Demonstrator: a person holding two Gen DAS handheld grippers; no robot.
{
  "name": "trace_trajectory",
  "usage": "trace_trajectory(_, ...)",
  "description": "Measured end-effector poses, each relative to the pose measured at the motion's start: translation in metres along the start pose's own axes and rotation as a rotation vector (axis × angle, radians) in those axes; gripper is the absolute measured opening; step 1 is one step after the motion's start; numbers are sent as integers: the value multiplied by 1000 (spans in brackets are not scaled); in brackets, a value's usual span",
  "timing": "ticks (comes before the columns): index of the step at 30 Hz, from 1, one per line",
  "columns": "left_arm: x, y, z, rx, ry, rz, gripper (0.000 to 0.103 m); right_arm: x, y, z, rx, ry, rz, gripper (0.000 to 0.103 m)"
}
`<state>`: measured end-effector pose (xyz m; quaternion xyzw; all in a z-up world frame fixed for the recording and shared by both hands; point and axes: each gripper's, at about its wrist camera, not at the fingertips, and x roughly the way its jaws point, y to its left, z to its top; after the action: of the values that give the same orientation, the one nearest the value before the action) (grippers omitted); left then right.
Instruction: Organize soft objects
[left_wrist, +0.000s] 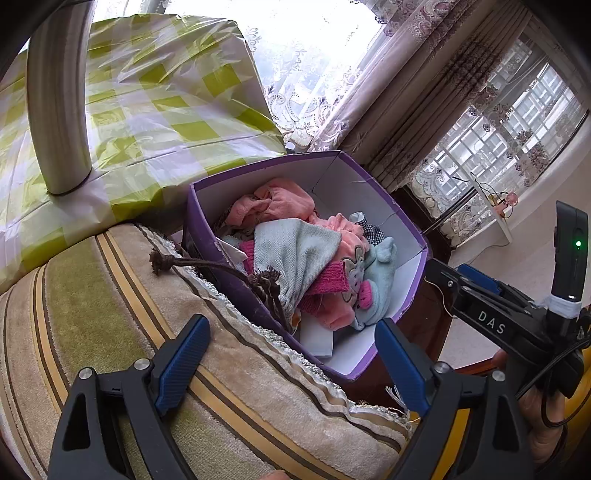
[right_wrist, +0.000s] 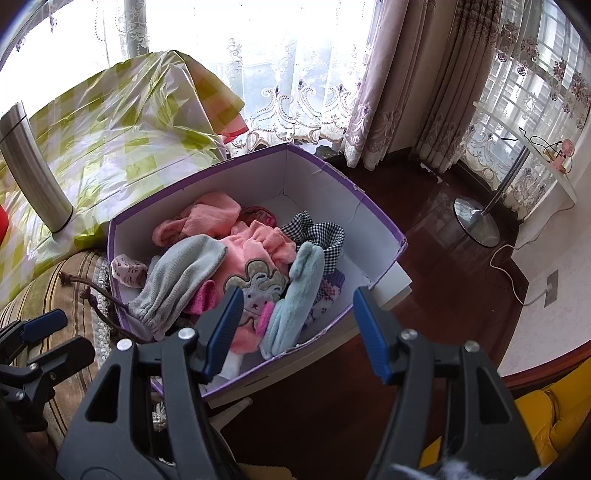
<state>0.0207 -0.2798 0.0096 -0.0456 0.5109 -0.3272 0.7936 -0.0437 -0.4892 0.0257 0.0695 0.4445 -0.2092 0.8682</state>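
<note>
A purple box (left_wrist: 207, 236) (right_wrist: 384, 221) with a white inside holds a heap of soft clothes: a grey-blue knit piece (left_wrist: 295, 251) (right_wrist: 181, 273), pink garments (left_wrist: 280, 203) (right_wrist: 255, 251), a light blue fleece item (left_wrist: 380, 280) (right_wrist: 299, 295) and a checked cloth (right_wrist: 317, 229). My left gripper (left_wrist: 291, 354) is open and empty above the striped cushion (left_wrist: 110, 314), at the box's near edge. My right gripper (right_wrist: 295, 325) is open and empty over the box's near rim. The right gripper also shows in the left wrist view (left_wrist: 476, 291).
A table with a green checked plastic cover (left_wrist: 159, 96) (right_wrist: 122, 140) stands behind the box, with a steel cylinder (left_wrist: 59, 96) (right_wrist: 33, 166) on it. Dark wood floor (right_wrist: 424, 288), a lamp stand base (right_wrist: 476, 221), curtains (right_wrist: 406, 74) and a yellow seat (right_wrist: 554, 417) lie to the right.
</note>
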Motion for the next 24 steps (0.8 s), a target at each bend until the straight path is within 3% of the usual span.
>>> trace_trajectory(24,6,0,6,-45,2,-24,103,2,-1,-1,1,5,4,65)
